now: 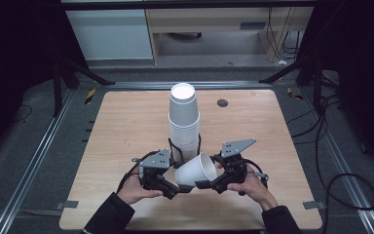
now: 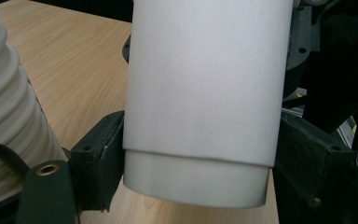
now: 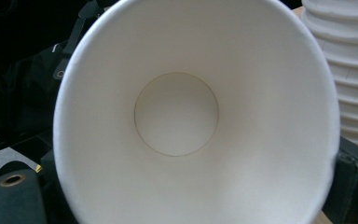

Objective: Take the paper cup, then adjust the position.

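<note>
A single white paper cup [image 1: 195, 169] hangs tilted just above the wooden table [image 1: 126, 122], its mouth turned to the right. My left gripper [image 1: 179, 183] is shut on the cup near its base; in the left gripper view both black jaws press the cup's wall [image 2: 200, 93]. My right gripper [image 1: 203, 176] faces the cup's mouth, one jaw running under the cup. The right gripper view looks straight into the cup [image 3: 177, 114], and the jaws stand wide beside its rim. Whether they press it is hidden. A tall stack of white cups [image 1: 184, 122] stands right behind.
The cup stack [image 2: 4, 116] is close on the left gripper's left and close on the right gripper's right [image 3: 349, 70]. A small dark disc [image 1: 222, 103] lies on the far part of the table. Cables and metal rails run along the floor on both sides.
</note>
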The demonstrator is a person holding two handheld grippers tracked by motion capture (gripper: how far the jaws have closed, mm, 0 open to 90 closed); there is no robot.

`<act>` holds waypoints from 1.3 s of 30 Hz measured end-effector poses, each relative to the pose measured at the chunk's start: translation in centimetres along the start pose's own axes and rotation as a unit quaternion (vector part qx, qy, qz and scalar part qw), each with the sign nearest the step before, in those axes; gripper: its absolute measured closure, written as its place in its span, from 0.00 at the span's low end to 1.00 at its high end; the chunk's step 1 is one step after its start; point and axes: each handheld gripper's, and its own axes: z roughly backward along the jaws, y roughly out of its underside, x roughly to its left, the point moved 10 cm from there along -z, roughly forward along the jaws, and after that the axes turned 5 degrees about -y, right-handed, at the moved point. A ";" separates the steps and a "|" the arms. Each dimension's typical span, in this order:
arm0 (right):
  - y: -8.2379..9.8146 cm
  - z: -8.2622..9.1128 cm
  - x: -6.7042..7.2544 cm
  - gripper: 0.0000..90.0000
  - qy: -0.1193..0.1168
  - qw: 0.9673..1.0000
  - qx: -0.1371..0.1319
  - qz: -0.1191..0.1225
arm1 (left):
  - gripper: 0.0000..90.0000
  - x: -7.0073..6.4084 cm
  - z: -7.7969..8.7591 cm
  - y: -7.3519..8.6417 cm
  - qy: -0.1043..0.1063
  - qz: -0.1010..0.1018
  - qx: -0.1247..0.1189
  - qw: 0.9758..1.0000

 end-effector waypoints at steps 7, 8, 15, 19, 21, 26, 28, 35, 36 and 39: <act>-0.7 1.3 -0.2 0.12 0.015 1.000 -0.012 0.004 | 0.19 0.7 1.1 0.7 -0.026 0.004 0.017 1.000; -0.8 1.5 -0.3 0.12 0.019 1.000 -0.012 0.005 | 0.18 1.0 1.6 1.0 -0.037 0.009 0.020 0.999; -1.2 3.8 -1.3 0.12 0.066 0.998 -0.018 0.003 | 0.18 2.6 3.8 3.2 -0.088 0.044 0.031 0.995; -1.2 5.2 -2.1 0.12 0.099 0.995 -0.015 -0.003 | 0.18 3.7 4.9 4.0 -0.114 0.066 0.030 0.991; -1.3 5.8 -2.4 0.12 0.116 0.993 -0.016 -0.003 | 0.18 5.0 5.8 4.6 -0.148 0.087 0.033 0.985; -1.6 7.0 -2.8 0.12 0.149 0.989 -0.018 -0.006 | 0.18 6.4 7.0 5.3 -0.185 0.110 0.031 0.976; -1.7 7.7 -3.0 0.12 0.165 0.986 -0.018 -0.009 | 0.18 7.0 7.6 5.6 -0.199 0.117 0.029 0.973; -2.1 10.2 -4.3 0.12 0.222 0.974 -0.028 -0.023 | 0.18 9.0 8.8 7.4 -0.236 0.163 0.028 0.958; -2.0 10.5 -4.5 0.12 0.230 0.973 -0.027 -0.026 | 0.18 9.3 8.9 7.6 -0.243 0.166 0.031 0.955; -1.7 11.5 -5.4 0.12 0.260 0.965 -0.016 -0.037 | 0.18 10.0 9.3 8.3 -0.266 0.177 0.042 0.947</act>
